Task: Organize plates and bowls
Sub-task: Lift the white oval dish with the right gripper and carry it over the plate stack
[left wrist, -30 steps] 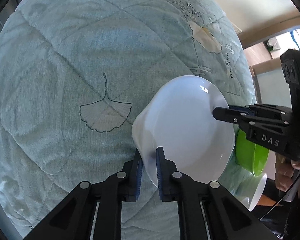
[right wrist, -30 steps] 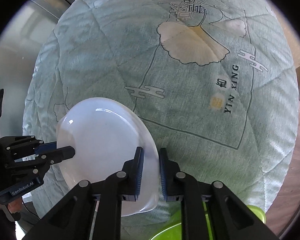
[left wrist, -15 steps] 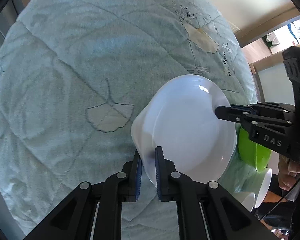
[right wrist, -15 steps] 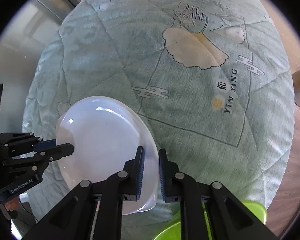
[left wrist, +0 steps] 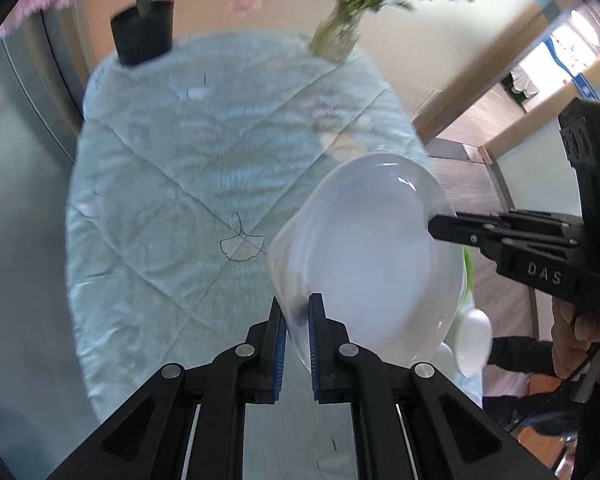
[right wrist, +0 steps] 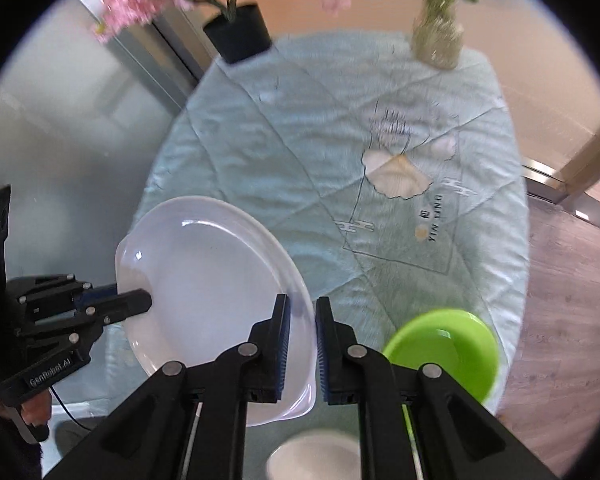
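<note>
You had the white plate (left wrist: pixel 372 264) pinched by its rim from two sides: your left gripper (left wrist: pixel 297 322) was clamped on the near edge, and your right gripper (right wrist: pixel 302 328) was clamped on the opposite edge, so each showed up in the other's view as a black beak biting the far rim. Both sets of jaws were closed on the plate, nothing else between them. The plate hung in the air above the quilted green cloth (right wrist: pixel 300 152) on the table, tilted, well clear of the surface.

My reading is that you were in the carry step: plate lifted, not yet set where it belongs. Below and to the right sat the green bowl (right wrist: pixel 444 348), with a white bowl (right wrist: pixel 312 456) near the front edge of the table, partly cut off in the right wrist view. Which of them, if either, should have received the plate I could not tell.

The next move called for both hands to travel together at matched pace, since any drift apart or twist would have strained the rim grips. You needed to level the plate before lowering it, and to stay clear of the black flower pot (right wrist: pixel 238 34) and the glass vase (right wrist: pixel 438 38) at the far side
</note>
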The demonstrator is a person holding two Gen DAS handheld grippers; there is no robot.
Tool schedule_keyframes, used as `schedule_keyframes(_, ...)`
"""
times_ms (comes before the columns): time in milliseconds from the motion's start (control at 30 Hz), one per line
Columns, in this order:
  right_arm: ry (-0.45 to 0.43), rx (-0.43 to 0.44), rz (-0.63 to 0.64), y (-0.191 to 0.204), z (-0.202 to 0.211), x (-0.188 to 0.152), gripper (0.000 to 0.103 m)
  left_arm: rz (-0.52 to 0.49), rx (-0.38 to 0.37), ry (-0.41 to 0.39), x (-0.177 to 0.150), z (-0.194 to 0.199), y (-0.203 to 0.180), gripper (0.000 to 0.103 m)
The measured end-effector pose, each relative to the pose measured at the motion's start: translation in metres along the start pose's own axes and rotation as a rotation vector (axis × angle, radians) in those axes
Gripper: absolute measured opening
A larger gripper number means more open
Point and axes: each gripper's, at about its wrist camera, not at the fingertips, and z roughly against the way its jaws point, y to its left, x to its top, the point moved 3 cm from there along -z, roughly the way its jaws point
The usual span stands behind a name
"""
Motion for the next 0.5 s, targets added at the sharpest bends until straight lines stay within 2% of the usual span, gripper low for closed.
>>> schedule_keyframes(200, -0.094, -0.005, -0.003, 0.032, 0.080, -0.030, 0.010, -0.032, 0.036, -0.053, -0.033, 0.093, -0.032, 0.005)
schedule_keyframes(333, -0.145, 0.008, 0.012, 0.056, 0.129, -0.067, 0.008, -0.037, 0.045, -0.074, -0.071, 0.142, -0.048, 0.005)
schedule_keyframes(500, -0.168, 0.008, 0.009, 0.083, 0.158, -0.121, 0.007, -0.025, 0.056, -0.090, -0.132, 0.183, -0.062, 0.005)
